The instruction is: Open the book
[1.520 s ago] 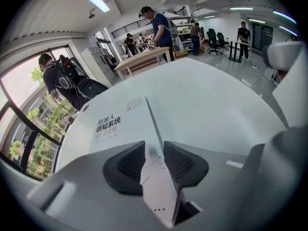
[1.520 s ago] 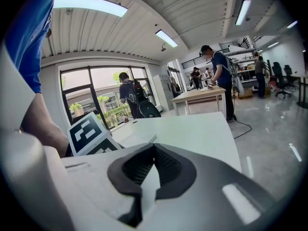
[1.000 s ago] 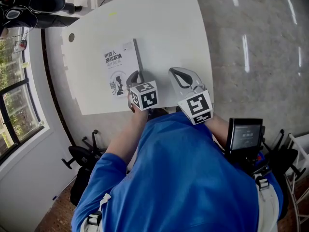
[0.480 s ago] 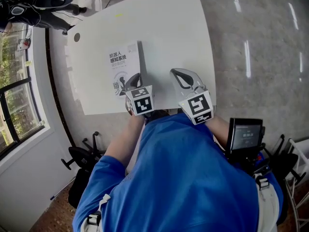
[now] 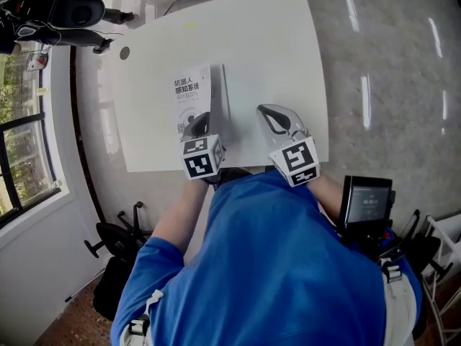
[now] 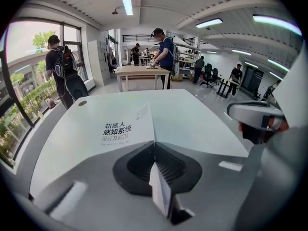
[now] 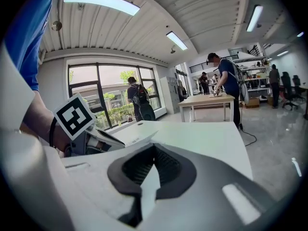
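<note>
A white book (image 5: 193,96) with black print lies on the white table (image 5: 266,42), near its front edge. My left gripper (image 5: 204,119) is shut on the near right corner of the front cover (image 6: 120,129) and holds it raised off the page block (image 5: 224,103). In the left gripper view the thin cover edge runs straight into the closed jaws of the left gripper (image 6: 154,144). My right gripper (image 5: 266,111) hovers over bare table to the right of the book, shut on nothing. The right gripper view shows the lifted cover (image 7: 137,137) beside the left gripper's marker cube (image 7: 74,119).
The table has a round cable hole (image 5: 124,52) at its far left. A black office chair (image 5: 68,9) stands beyond the table's left corner. A dark screen device (image 5: 367,200) sits at my right side. Several people stand around a wooden table (image 6: 142,71) in the background.
My left gripper has closed on the cover's corner and risen, so the cover now stands tilted with the pages showing beneath. The right gripper has shifted only slightly.
</note>
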The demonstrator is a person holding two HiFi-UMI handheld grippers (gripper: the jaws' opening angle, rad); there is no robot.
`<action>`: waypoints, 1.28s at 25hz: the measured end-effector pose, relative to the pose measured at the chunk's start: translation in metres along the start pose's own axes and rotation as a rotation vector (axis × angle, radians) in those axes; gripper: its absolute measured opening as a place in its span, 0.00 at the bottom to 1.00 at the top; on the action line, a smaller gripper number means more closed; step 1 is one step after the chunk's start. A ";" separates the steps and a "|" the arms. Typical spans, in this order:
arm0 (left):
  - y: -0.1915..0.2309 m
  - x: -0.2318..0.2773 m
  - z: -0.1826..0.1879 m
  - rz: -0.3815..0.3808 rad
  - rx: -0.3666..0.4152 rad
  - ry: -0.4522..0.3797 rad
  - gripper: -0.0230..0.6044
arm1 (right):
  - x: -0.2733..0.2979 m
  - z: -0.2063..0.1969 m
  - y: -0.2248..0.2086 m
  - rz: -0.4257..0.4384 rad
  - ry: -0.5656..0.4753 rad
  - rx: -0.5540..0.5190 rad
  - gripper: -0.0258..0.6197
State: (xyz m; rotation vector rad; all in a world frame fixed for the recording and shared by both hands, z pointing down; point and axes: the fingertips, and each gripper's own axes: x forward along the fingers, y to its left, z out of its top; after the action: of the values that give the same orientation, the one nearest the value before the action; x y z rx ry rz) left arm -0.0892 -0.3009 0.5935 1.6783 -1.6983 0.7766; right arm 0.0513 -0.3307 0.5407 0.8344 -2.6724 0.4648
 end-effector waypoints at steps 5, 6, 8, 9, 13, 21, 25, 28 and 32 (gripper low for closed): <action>0.007 -0.009 0.014 -0.062 -0.067 -0.036 0.05 | 0.007 0.010 -0.002 -0.012 0.003 -0.014 0.04; 0.009 -0.012 0.017 -0.069 -0.082 -0.044 0.05 | 0.008 0.012 -0.003 -0.014 0.003 -0.018 0.04; 0.014 -0.015 0.023 -0.082 -0.107 -0.062 0.05 | 0.009 0.016 -0.005 -0.019 0.004 -0.025 0.04; 0.016 -0.015 0.024 -0.088 -0.119 -0.070 0.05 | 0.009 0.015 -0.007 -0.022 0.005 -0.028 0.04; 0.018 -0.014 0.024 -0.107 -0.167 -0.090 0.05 | 0.008 0.012 -0.015 -0.036 -0.001 -0.040 0.04; 0.128 -0.053 0.004 -0.120 -0.300 -0.141 0.06 | 0.048 0.035 0.063 -0.047 0.004 -0.095 0.04; 0.183 -0.068 -0.009 -0.115 -0.349 -0.163 0.06 | 0.068 0.045 0.102 -0.055 0.005 -0.123 0.04; 0.205 -0.066 -0.013 -0.110 -0.359 -0.169 0.06 | 0.075 0.051 0.110 -0.070 -0.001 -0.135 0.04; 0.232 -0.062 -0.023 -0.103 -0.372 -0.165 0.06 | 0.082 0.048 0.117 -0.093 0.011 -0.139 0.04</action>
State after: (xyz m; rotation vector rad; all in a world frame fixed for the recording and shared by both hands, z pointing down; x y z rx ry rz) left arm -0.3202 -0.2399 0.5638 1.5842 -1.7240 0.2578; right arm -0.0911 -0.2985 0.5032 0.9063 -2.6078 0.2572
